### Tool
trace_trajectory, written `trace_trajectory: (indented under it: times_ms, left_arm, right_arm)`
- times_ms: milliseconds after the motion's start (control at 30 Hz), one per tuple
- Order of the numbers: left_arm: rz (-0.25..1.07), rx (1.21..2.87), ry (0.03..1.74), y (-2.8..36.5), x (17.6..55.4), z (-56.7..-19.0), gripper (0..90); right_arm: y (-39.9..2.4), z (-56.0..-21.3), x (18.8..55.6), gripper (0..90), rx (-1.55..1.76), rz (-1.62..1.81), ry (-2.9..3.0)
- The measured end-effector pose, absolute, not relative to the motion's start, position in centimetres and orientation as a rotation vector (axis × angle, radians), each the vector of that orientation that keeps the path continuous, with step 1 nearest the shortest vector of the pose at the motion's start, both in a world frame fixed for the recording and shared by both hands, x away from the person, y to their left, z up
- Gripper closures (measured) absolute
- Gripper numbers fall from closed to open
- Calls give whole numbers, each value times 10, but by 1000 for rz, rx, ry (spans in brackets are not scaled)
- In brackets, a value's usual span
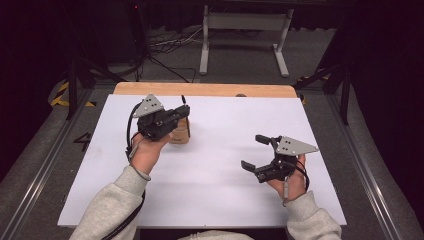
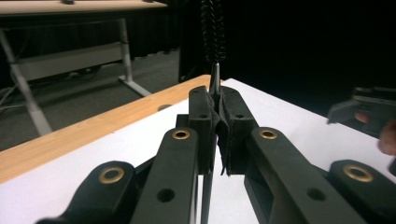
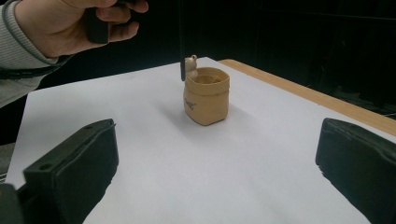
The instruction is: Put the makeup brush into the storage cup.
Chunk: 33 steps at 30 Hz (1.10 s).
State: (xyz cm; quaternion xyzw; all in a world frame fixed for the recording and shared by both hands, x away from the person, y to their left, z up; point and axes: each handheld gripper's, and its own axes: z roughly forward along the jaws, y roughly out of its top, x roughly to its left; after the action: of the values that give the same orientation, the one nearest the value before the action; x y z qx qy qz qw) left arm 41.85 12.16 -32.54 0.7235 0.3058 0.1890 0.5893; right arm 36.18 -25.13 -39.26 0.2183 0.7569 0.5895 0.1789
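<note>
My left gripper (image 1: 184, 111) hovers over the far left part of the white sheet (image 1: 225, 190), shut on a thin bottle brush (image 1: 183, 100). In the left gripper view the jaws (image 2: 218, 100) pinch the metal stem, and the black bristles (image 2: 213, 28) rise above them. A small tan pot (image 1: 180, 134) stands right under that gripper. In the right gripper view the brush's dark handle (image 3: 181, 42) hangs down to the rim of the pot (image 3: 207, 95), beside a small knob on the rim. My right gripper (image 1: 253, 151) is open and empty to the right, its jaws (image 3: 217, 140) wide apart and facing the pot.
The sheet lies on a wooden table whose far edge (image 1: 205, 89) shows as a bare strip. Beyond it are a white table frame (image 1: 245, 30) and loose cables (image 1: 170, 45) on the grey floor. Dark stands flank both sides.
</note>
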Motion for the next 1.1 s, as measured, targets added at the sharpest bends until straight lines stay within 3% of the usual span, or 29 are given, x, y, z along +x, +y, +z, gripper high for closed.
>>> trace_trajectory:
  times_ms: [1100]
  left_arm:
    - [643, 1587, 923, 127, 437, -334, 848]
  right_arm:
    - [-252, -396, 362, 0, 606, 1664, 2159]
